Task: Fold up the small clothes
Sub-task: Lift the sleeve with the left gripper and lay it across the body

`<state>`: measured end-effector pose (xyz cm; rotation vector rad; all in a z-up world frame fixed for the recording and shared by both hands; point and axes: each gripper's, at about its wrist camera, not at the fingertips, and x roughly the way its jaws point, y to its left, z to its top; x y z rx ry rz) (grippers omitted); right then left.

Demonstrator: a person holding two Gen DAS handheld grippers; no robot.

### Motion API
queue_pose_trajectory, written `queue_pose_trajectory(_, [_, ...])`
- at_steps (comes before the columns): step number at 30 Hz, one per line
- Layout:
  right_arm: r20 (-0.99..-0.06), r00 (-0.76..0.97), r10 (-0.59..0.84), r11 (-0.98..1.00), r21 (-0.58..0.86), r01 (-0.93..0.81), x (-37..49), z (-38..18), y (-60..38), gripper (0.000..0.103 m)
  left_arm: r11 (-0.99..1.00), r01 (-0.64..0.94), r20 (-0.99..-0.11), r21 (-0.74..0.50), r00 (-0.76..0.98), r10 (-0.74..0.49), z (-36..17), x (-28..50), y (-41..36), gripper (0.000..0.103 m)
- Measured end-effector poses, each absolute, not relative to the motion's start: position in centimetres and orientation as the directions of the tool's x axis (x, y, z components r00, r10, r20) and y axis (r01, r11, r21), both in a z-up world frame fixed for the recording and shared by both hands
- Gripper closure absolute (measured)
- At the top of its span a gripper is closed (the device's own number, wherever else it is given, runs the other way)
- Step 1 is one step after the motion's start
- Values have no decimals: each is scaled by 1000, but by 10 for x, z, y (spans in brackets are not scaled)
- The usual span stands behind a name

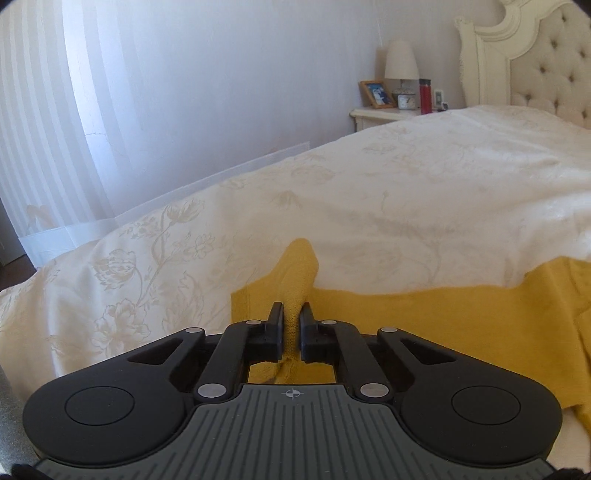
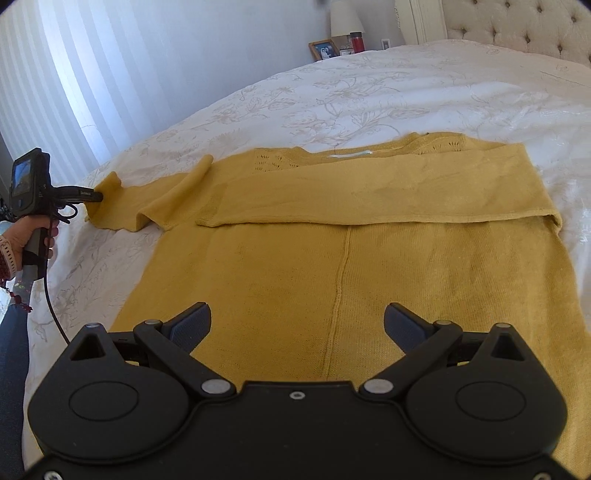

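Observation:
A mustard-yellow knit sweater lies flat on the bed, its right sleeve folded across the chest. Its left sleeve stretches out to the left. My left gripper is shut on the cuff of that sleeve; it also shows in the right wrist view, held at the sleeve's end just above the bedspread. My right gripper is open and empty, hovering over the sweater's lower body near its centre seam.
The white floral bedspread covers the bed. A tufted headboard stands at the far end. A nightstand holds a lamp, a photo frame and a red bottle. A sheer curtain hangs at left.

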<state>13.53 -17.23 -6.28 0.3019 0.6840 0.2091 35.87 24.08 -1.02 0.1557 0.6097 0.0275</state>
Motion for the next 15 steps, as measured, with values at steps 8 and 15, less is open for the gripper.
queue_pose_trajectory(8, [-585,756,293,917,397,-49,123,-69,-193,3,975,219,-476,24,861,-182,59,331,150,95])
queue_pose_trajectory(15, [-571,773,276,912,409,-23,110,-66,-209,3,916,385,-441,-111,807,-393,61,319,49,95])
